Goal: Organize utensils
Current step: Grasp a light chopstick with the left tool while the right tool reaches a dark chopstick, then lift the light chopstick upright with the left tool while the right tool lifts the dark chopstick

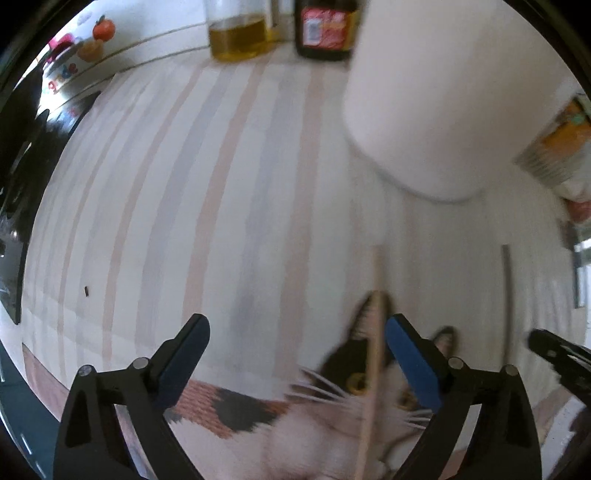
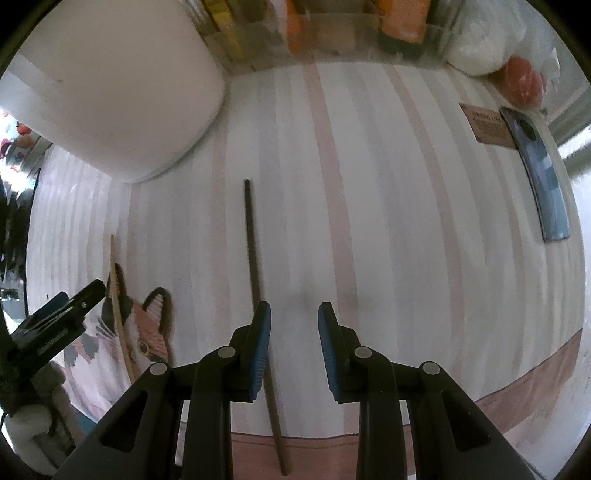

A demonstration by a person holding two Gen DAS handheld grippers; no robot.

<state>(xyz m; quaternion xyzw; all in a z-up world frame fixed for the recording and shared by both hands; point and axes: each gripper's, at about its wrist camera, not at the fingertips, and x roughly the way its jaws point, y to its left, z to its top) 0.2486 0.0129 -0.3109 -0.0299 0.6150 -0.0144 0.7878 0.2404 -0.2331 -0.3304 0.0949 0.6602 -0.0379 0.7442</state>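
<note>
A light wooden chopstick [image 1: 372, 354] lies on the striped cloth [image 1: 184, 184], across a printed cat face. My left gripper [image 1: 297, 325] stands wide open above it, and the stick runs between the fingers close to the right pad, touched by neither. A dark chopstick [image 2: 255, 258] lies lengthwise on the cloth, passing under the left finger of my right gripper [image 2: 294, 310]. That gripper hovers over it with a narrow gap between its pads and nothing pressed. The dark stick [image 1: 506, 295] also shows in the left wrist view. A tall white container [image 1: 424, 110] stands behind both sticks.
An oil bottle [image 1: 240, 33] and a dark sauce bottle [image 1: 325, 29] stand at the far edge. A clear bin of packets [image 2: 332, 44], a red fruit in a bag [image 2: 524, 83], a brown label [image 2: 487, 125] and a phone [image 2: 543, 177] sit at the right.
</note>
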